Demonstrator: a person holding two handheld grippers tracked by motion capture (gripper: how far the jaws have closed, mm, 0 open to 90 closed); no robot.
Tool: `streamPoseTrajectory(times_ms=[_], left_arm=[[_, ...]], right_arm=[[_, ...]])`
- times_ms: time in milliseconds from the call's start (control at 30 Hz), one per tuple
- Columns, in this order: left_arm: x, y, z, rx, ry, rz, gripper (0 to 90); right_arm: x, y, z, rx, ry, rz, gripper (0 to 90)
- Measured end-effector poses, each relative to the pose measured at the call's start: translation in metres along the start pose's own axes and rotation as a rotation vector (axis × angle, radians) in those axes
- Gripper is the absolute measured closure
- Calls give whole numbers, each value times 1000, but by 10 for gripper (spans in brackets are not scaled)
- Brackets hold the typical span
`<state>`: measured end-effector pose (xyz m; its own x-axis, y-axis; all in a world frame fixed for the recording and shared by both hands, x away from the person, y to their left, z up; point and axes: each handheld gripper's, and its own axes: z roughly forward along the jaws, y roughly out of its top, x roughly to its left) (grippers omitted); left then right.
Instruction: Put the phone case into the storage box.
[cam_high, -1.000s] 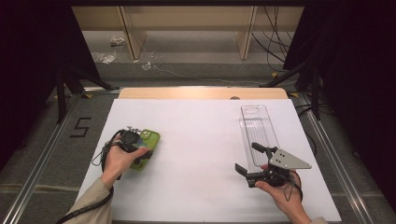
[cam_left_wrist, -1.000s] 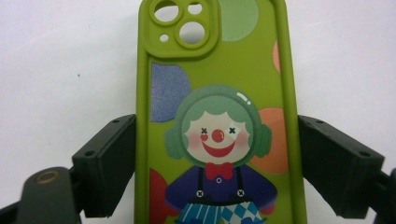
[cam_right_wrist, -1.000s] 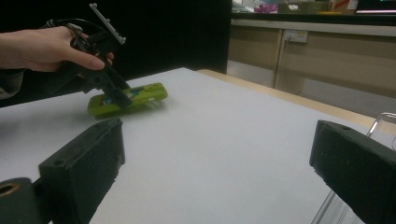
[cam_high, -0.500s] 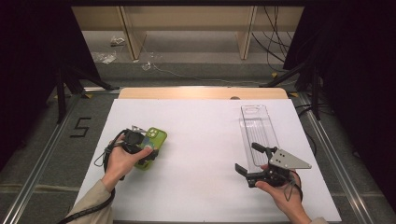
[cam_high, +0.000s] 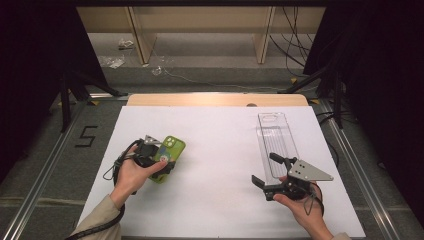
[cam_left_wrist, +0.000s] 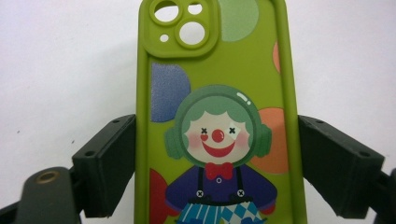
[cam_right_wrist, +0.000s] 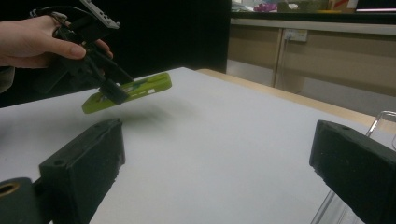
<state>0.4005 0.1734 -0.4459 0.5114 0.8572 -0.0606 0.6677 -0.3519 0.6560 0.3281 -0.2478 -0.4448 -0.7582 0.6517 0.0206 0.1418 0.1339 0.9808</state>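
Left gripper (cam_high: 161, 161) jaws pinching green phone case (cam_high: 170, 151), now lifted off table (cam_high: 220, 150), shifted from left edge; carry underway. Right gripper (cam_high: 268, 172) jaws spread, idle beside clear tray (cam_high: 276, 140).

The table (cam_high: 220, 200) is seen from above and behind the person in the high view, looking forward toward twelve o'clock, with the floor and shelving beyond. The left gripper view is held very close above the green phone case (cam_left_wrist: 219, 116), looking nearly straight down. The right gripper view is set low, near the table surface, and faces across toward nine o'clock. The phone case (cam_high: 169, 152) (cam_right_wrist: 128, 91) and the left gripper (cam_right_wrist: 109, 86) (cam_high: 157, 165) are shared between views.
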Motion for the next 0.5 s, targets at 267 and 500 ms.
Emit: streamPoseTrajectory(times_ms=[267, 500], left_arm=[[-13, 3, -4, -48, -21, 40, 158], [-18, 3, -6, -83, -33, 65, 159]], right_arm=[[0, 0, 0, 0, 0, 0, 43], [0, 0, 0, 1, 0, 0, 45]])
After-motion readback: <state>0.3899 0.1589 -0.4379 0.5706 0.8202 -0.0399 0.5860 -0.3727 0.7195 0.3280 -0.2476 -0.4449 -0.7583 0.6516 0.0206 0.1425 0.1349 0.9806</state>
